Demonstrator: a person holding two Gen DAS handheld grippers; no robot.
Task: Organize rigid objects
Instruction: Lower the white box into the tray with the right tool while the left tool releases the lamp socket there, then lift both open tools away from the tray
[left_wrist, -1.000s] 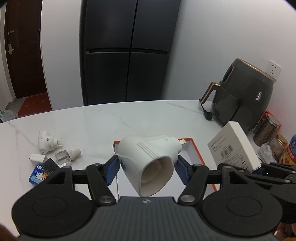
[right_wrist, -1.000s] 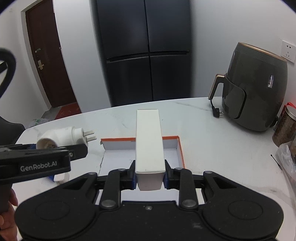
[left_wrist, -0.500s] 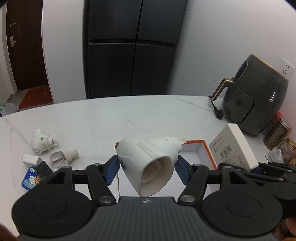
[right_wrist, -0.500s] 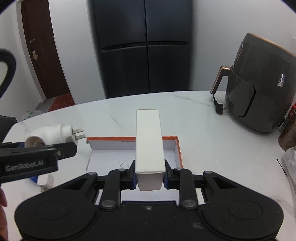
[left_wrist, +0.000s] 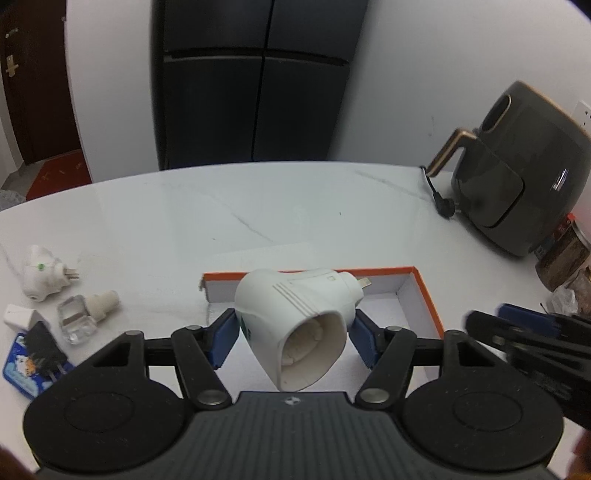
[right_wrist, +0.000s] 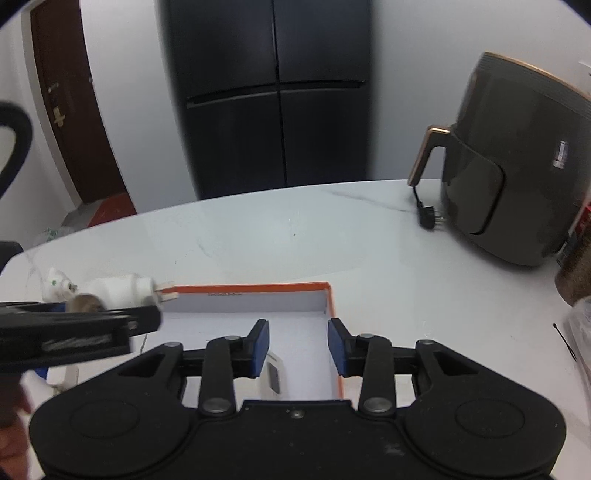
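My left gripper (left_wrist: 295, 343) is shut on a white plug-in device (left_wrist: 295, 317), its prongs pointing away, held over the near left part of the orange-rimmed white tray (left_wrist: 424, 291). In the right wrist view my right gripper (right_wrist: 298, 347) hangs over the tray (right_wrist: 258, 286). Its jaws are opening and nothing is between the blue pads (right_wrist: 260, 347). A white box (right_wrist: 273, 373) lies in the tray just under the left finger, mostly hidden by the gripper body. The left gripper (right_wrist: 92, 325) with its plug-in device (right_wrist: 125, 291) shows at the left.
Left of the tray lie a second white plug-in device (left_wrist: 40, 273), a clear refill bottle (left_wrist: 85, 314), a small white adapter (left_wrist: 18, 317) and a blue card (left_wrist: 22, 373). A dark air fryer (right_wrist: 517, 166) with its cord plug (right_wrist: 428, 218) and jars (left_wrist: 565, 258) stand at the right.
The right gripper's jaws have parted and the white box has dropped from between them into the tray. Both grippers came lower and closer over the tray; the left still holds its device.
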